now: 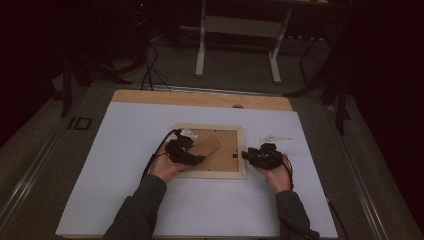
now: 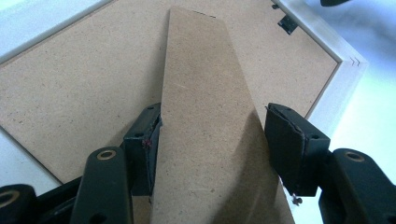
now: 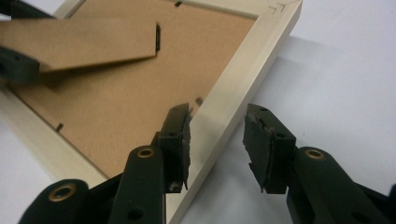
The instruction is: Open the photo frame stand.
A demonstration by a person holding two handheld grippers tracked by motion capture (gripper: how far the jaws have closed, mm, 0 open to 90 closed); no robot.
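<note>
A pale wooden picture frame [image 1: 210, 175] lies face down on the white mat, its brown backing board [image 1: 227, 142] up. The board's stand leg [image 2: 205, 93] is tilted up off the backing, and my left gripper [image 2: 212, 140] is shut on the leg's two edges near its wide end. In the high view that left gripper [image 1: 200, 159] sits over the frame's left half. My right gripper [image 3: 217, 135] is open and straddles the frame's rim [image 3: 233, 93] near a corner, one pad over the backing and one over the mat, neither pressing. From above, the right gripper [image 1: 246, 155] is at the frame's right edge.
The white mat [image 1: 125, 165] covers a wooden table [image 1: 200, 98]. A small pale scrap [image 1: 274, 138] lies right of the frame, and a clear bit [image 1: 187, 131] lies at its far left corner. A black turn tab [image 2: 286, 23] sits on the backing. A white table stand [image 1: 240, 30] is beyond.
</note>
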